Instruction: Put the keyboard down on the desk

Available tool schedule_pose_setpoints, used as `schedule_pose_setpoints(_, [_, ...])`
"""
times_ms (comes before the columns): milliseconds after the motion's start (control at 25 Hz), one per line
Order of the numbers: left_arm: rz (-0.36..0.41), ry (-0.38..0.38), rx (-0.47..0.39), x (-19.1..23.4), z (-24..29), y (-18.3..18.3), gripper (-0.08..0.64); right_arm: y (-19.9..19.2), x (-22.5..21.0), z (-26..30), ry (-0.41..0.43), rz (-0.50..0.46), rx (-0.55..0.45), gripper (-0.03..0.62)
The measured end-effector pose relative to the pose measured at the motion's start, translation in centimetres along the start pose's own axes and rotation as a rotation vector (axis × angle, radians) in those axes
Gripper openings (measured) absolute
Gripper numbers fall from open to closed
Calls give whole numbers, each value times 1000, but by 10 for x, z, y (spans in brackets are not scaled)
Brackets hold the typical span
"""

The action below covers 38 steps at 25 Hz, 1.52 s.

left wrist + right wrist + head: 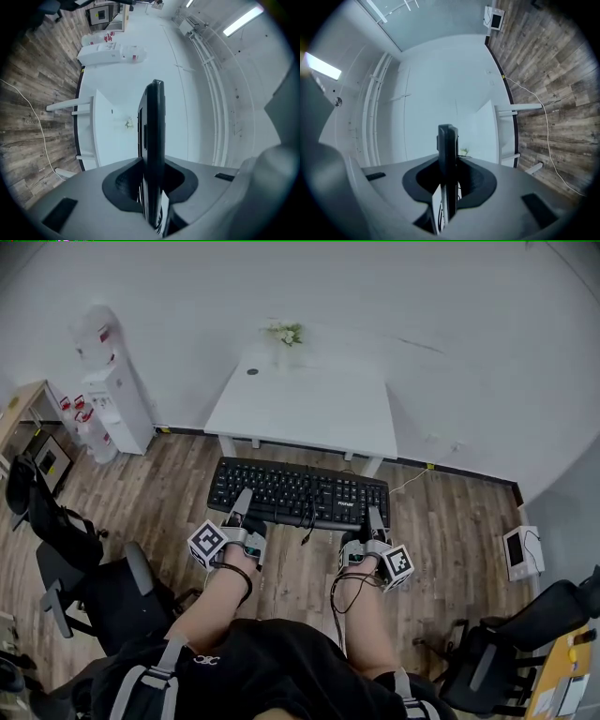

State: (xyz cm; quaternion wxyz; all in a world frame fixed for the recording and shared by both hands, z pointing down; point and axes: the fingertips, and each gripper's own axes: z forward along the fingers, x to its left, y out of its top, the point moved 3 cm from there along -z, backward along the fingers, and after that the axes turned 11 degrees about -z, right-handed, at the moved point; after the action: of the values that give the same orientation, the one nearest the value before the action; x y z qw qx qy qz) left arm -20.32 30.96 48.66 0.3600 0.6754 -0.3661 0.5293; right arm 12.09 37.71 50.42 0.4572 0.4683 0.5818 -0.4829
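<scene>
A black keyboard (298,492) hangs level in the air over the wooden floor, just short of the white desk (309,404). My left gripper (241,511) is shut on its near left edge, my right gripper (375,524) on its near right edge. In the left gripper view the keyboard (153,140) shows edge-on, clamped between the jaws, with the desk (105,136) beyond it. The right gripper view shows the same keyboard (446,154) edge-on between that gripper's jaws, the desk (487,131) behind. A cable (309,526) dangles from the keyboard's near edge.
A small plant (286,333) stands at the desk's far edge. A white water dispenser (112,390) is at the left wall. Black office chairs (84,568) stand to my left and right (506,652). A white cable (543,126) lies on the floor by the desk legs.
</scene>
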Motion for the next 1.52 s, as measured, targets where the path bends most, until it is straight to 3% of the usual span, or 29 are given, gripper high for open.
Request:
schedule_pose_setpoints(560, [7, -4, -24, 21, 9, -56, 77, 57, -21, -1, 18, 5, 15, 69])
schedule_pose_setpoints(1000, [1, -16, -52, 41, 61, -30, 77, 53, -44, 65, 17, 12, 48, 69])
schedule_pose_setpoints(1520, [2, -30, -24, 49, 200, 33, 77, 47, -55, 209, 33, 16, 35, 69])
